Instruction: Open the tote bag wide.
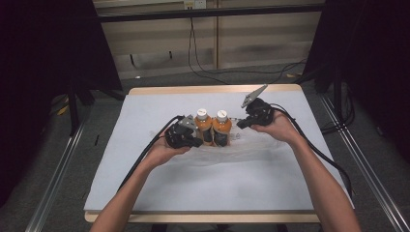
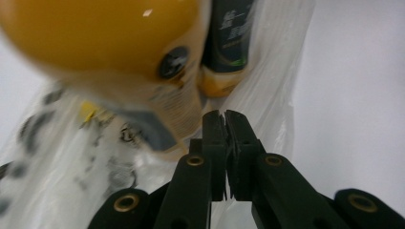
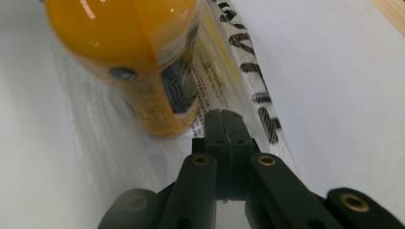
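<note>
Two orange bottles with white caps, one (image 1: 203,127) on the left and one (image 1: 222,129) on the right, stand side by side mid-table on a clear plastic bag (image 1: 244,145). My left gripper (image 1: 196,142) is low beside the left bottle. In the left gripper view its jaws (image 2: 224,115) are shut on the bag film (image 2: 274,71) just below the blurred near bottle (image 2: 119,43). My right gripper (image 1: 240,124) is at the right bottle's side. In the right gripper view its jaws (image 3: 224,113) are shut on the bag's printed edge (image 3: 248,81) beside a bottle (image 3: 138,62).
A white mat (image 1: 193,183) covers the table, with a wooden edge (image 1: 212,89) along the far side. Black cables (image 1: 145,154) trail from both grippers toward the person. Metal rails (image 1: 53,179) run along the floor on either side of the table.
</note>
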`<state>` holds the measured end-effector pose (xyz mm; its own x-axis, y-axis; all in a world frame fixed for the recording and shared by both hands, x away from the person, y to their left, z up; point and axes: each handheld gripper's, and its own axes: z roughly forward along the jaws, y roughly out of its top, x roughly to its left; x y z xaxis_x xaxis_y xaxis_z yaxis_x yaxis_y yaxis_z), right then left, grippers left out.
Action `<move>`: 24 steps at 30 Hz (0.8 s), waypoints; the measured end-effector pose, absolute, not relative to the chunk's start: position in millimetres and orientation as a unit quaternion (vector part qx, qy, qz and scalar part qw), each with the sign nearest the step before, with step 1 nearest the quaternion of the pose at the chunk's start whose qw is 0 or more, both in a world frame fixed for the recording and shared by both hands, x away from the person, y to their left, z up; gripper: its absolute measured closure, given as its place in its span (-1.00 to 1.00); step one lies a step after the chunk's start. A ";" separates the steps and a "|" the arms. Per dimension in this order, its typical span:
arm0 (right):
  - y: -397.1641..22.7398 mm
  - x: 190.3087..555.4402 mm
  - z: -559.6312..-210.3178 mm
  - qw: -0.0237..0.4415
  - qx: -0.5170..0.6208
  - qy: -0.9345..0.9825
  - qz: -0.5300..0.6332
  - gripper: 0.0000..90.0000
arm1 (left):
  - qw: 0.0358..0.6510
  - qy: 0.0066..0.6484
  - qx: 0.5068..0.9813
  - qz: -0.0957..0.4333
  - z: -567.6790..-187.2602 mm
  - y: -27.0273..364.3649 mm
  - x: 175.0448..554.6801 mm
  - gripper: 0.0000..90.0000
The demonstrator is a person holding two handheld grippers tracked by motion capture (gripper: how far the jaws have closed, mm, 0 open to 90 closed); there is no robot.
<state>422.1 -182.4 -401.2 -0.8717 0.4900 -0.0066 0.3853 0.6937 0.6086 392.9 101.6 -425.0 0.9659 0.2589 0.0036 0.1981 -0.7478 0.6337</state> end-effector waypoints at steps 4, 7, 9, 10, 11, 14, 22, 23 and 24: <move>-168.0 431.1 -404.2 0.077 0.236 0.923 0.295 1.00 | 0.323 0.114 0.939 0.041 -432.0 91.6 388.4 0.93; -158.8 438.4 -407.4 0.072 0.235 0.922 0.299 1.00 | 0.319 0.110 0.940 0.040 -438.4 83.5 383.2 0.93; -155.5 443.0 -411.4 0.061 0.246 0.919 0.301 1.00 | 0.317 0.104 0.942 0.035 -442.8 79.2 380.2 0.96; -153.4 445.7 -415.1 0.060 0.247 0.920 0.297 1.00 | 0.313 0.102 0.944 0.036 -445.2 77.3 378.4 0.98; -152.0 448.2 -418.9 0.060 0.248 0.921 0.293 1.00 | 0.313 0.103 0.943 0.037 -448.0 75.6 376.5 0.98; -151.1 454.6 -429.5 0.051 0.259 0.919 0.294 1.00 | 0.310 0.105 0.944 0.036 -453.2 73.6 375.7 0.98; -146.7 463.9 -445.8 0.040 0.280 0.916 0.284 1.00 | 0.291 0.093 0.952 0.027 -465.0 67.2 368.1 0.99; -146.9 464.5 -446.8 0.040 0.285 0.915 0.282 1.00 | 0.292 0.094 0.951 0.028 -465.0 66.7 366.2 1.00; -147.8 466.4 -448.3 0.039 0.292 0.915 0.277 1.00 | 0.290 0.092 0.952 0.029 -464.8 66.5 365.5 1.00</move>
<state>466.4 -147.8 -448.3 -0.8266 0.5555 0.0896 0.5118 0.6761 0.5301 365.5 66.5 -464.8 0.9814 0.1919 0.0010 0.1587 -0.8146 0.5579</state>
